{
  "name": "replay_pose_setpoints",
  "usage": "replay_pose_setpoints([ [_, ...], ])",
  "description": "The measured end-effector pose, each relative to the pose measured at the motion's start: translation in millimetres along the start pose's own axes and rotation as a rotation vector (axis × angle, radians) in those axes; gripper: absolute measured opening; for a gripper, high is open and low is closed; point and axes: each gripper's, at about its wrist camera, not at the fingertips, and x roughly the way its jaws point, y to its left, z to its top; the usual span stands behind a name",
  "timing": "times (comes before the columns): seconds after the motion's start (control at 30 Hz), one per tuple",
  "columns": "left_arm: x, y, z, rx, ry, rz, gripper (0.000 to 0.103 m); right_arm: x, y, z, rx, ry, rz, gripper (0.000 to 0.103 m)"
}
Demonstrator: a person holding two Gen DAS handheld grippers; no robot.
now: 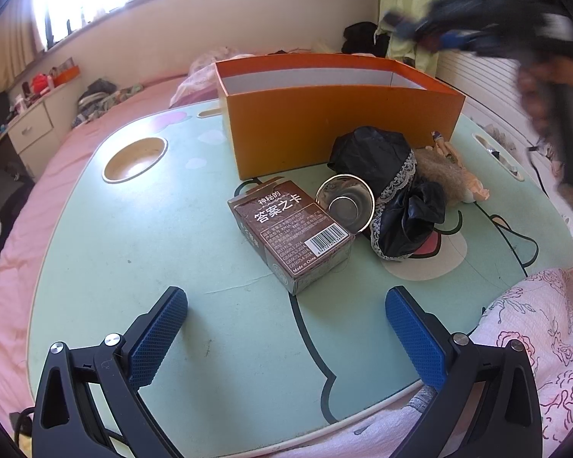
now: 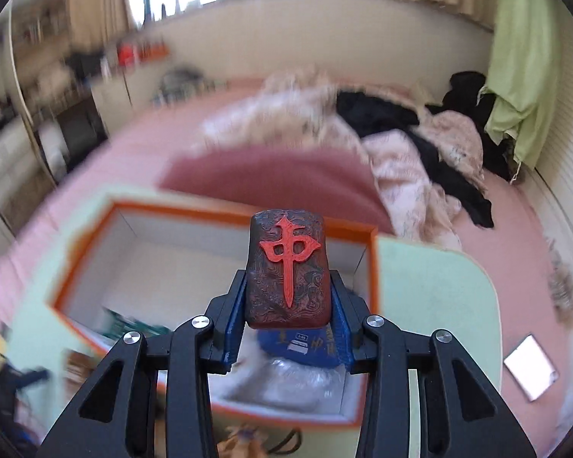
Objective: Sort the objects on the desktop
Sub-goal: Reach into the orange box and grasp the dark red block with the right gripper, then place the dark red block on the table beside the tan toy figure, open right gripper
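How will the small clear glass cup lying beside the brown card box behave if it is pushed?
The glass cup lies on its side, so it would probably roll in a curve. Its smooth wall looks slippery and breakable. The card box touching it may stop it.

Mint-green cartoon-printed lap table (image 1: pixel 141 252) resting on a pink-sheeted bed (image 1: pixel 80 133), round cup recess near its left edge. On the table: open orange cardboard box (image 1: pixel 324 126) at the back; brown printed card box (image 1: pixel 292 234) lying flat at the middle; clear drinking glass (image 1: pixel 345 202) tipped on its side, touching the card box's right corner; crumpled black lace-trimmed fabric (image 1: pixel 397 191) just right of the glass; tan furry doll (image 1: pixel 450 171) beside it, against the orange box's corner. Floral quilt (image 1: pixel 534 336) overlapping the table's near right edge.
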Motion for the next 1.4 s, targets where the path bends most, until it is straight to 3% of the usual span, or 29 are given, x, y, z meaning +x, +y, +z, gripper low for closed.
replay_pose_setpoints([
  [0.1,0,0,0,0.001,0.0,0.0,0.103,-49,-7,-8,0.05,-0.067,0.056,0.041],
  [0.2,0,0,0,0.001,0.0,0.0,0.103,-80,-18,-36,0.068,-0.058,0.024,0.041],
  [0.4,0,1,0,0.0,-0.001,-0.001,0.103,-43,-34,-89,0.114,0.121,-0.048,0.041],
  [0.57,0,1,0,0.0,-0.001,0.0,0.103,-21,-7,-94,0.097,0.162,-0.016,0.041],
  [0.67,0,1,0,0.0,-0.001,0.0,0.103,-17,9,-90,0.074,0.147,0.013,0.048],
  [0.73,0,1,0,0.001,-0.001,0.0,0.103,-23,8,-89,0.085,0.1,0.046,0.06],
  [0.8,0,1,0,0.001,-0.001,0.0,0.103,-38,3,-93,0.104,0.025,0.026,0.072],
  [0.87,0,1,0,0.001,-0.001,-0.001,0.103,-51,2,-103,0.085,-0.011,0.007,0.075],
  [1.13,0,1,-1,0.002,-0.001,0.001,0.103,-53,20,-157,-0.061,0.089,-0.01,0.076],
  [1.2,1,1,-1,0.001,-0.001,0.0,0.103,-46,28,-162,-0.111,0.088,-0.047,0.089],
  [1.3,2,1,-1,0.001,-0.001,0.001,0.103,-42,28,-162,-0.127,0.099,-0.029,0.102],
  [1.4,2,1,-1,0.0,-0.001,0.0,0.103,-41,26,-164,-0.131,0.098,-0.024,0.103],
])
